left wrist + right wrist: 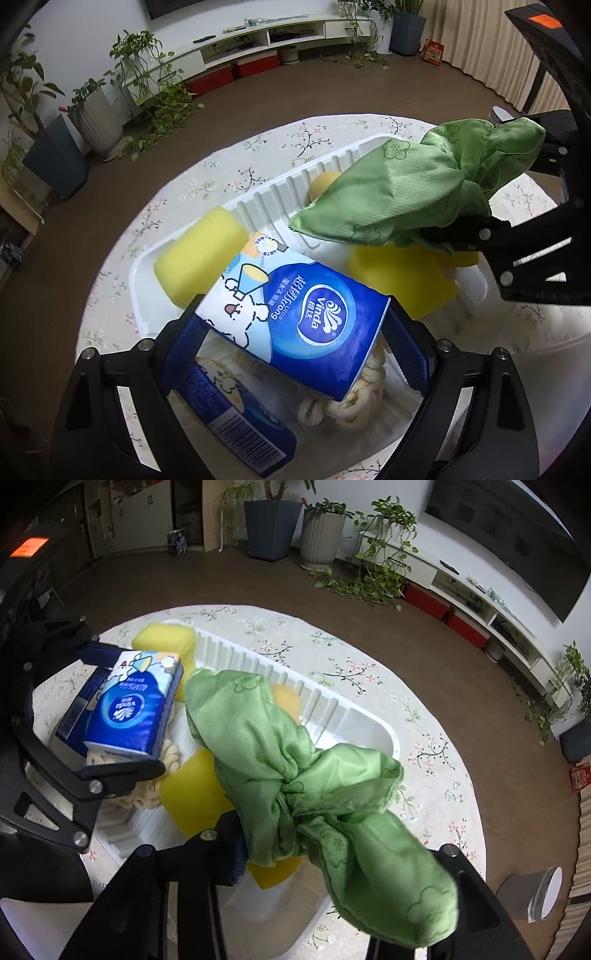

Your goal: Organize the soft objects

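Brown flooring, potted plants (321, 531) and a long white TV cabinet (258, 40) surrounded the round tabletop (229, 170), which wore a pale floral cloth. On it sat a white ribbed plastic tray (280, 192).

Your left gripper (291, 325) had its jaws spread wide and pressed against the two ends of a blue Vinda tissue pack (295, 310), holding it tilted above the near end of the tray. Below it lay a second tissue pack (236, 421) with its barcode showing, and beside that a cream knotted rope piece (354, 398).

Your right gripper (332, 849) had its jaws fairly narrow around the bunched middle of a green cloth (295, 775) printed with flowers; the cloth covered the pads, so you could not see how firmly they pressed. It hung over the middle of the tray, its free ends drooping either side.

Yellow sponges lay in the tray: one (199, 254) at the far left end, one (399, 277) under the cloth, and an orange-yellow round one (325, 184) against the far wall.
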`<action>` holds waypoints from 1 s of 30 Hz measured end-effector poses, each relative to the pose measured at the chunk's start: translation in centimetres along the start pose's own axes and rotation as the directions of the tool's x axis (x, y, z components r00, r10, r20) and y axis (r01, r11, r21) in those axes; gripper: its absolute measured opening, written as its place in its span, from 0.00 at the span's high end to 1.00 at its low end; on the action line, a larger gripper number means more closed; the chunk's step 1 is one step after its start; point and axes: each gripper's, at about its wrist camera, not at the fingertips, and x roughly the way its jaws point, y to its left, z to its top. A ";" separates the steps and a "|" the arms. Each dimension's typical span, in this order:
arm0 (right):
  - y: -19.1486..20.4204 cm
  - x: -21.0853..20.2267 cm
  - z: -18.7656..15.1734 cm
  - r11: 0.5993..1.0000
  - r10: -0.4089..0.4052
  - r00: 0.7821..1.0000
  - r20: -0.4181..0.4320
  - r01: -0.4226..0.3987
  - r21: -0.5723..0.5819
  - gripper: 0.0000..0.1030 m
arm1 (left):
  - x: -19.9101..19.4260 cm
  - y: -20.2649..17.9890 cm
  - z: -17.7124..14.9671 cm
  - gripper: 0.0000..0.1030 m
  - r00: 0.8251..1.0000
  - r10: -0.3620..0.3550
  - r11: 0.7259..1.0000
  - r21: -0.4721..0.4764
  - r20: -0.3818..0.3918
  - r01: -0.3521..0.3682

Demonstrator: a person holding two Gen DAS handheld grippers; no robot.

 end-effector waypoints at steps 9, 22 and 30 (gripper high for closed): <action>0.3 -0.1 0.0 1.000 0.001 1.000 0.004 -0.001 -0.019 0.40 | -0.2 0.9 0.0 0.05 1.000 0.002 0.999 -0.041 0.023 -0.001; 0.0 -2.3 -0.8 1.000 -0.003 0.999 0.044 0.004 -0.015 0.19 | -3.1 1.1 -0.2 0.00 0.995 0.022 0.997 -0.081 0.102 -0.014; -2.3 -6.3 -2.7 0.998 -0.013 0.992 0.125 0.006 0.055 0.16 | -8.4 1.2 -1.2 0.00 0.978 0.069 0.994 -0.100 0.198 -0.050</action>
